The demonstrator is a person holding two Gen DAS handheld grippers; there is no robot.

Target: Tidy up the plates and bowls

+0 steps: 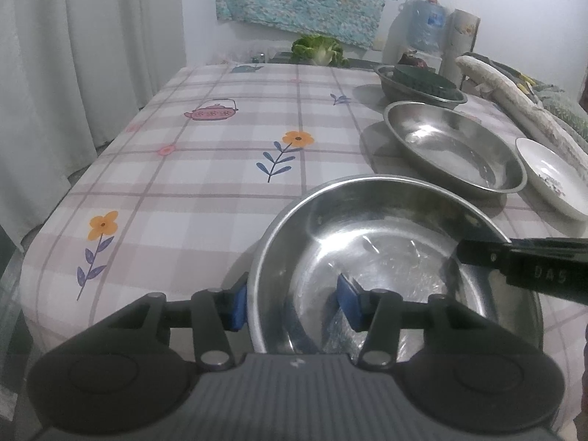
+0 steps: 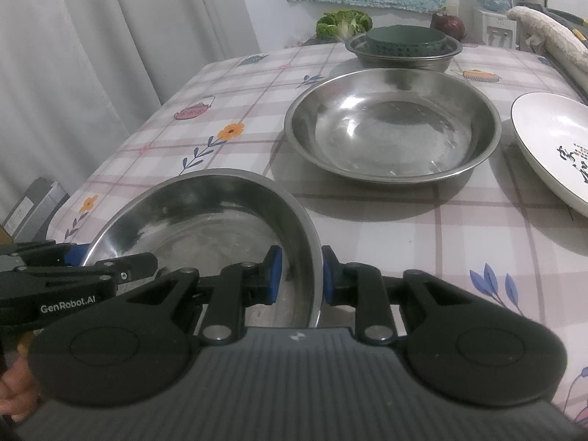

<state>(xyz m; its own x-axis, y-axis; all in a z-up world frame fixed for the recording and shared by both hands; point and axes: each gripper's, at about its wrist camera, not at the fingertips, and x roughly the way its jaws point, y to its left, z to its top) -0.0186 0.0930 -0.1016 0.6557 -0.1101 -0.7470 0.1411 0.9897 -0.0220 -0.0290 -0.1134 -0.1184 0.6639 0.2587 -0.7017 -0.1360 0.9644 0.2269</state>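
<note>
The table [image 2: 422, 228], under a plaid cloth printed with flowers and teapots, carries four dishes. Nearest is a wide steel bowl [image 1: 389, 257], empty, sitting level at the near edge with its mouth up; it is round, so no long axis shows. Both grippers straddle its rim. The left gripper [image 1: 292, 303] has one blue pad outside the left wall and one inside — whether the pads actually press the metal cannot be told. The right gripper [image 2: 299, 275] is clenched on the bowl's right rim, a pad on either side of the thin wall. Just beyond sits a second steel bowl [image 2: 393, 128], also empty and upright. Farther back, a smaller steel bowl [image 2: 404, 53] holds a dark green bowl [image 2: 406, 40] turned upside down. At the right edge a white plate [image 2: 551, 139] with dark markings lies tilted — its far side raised.
</note>
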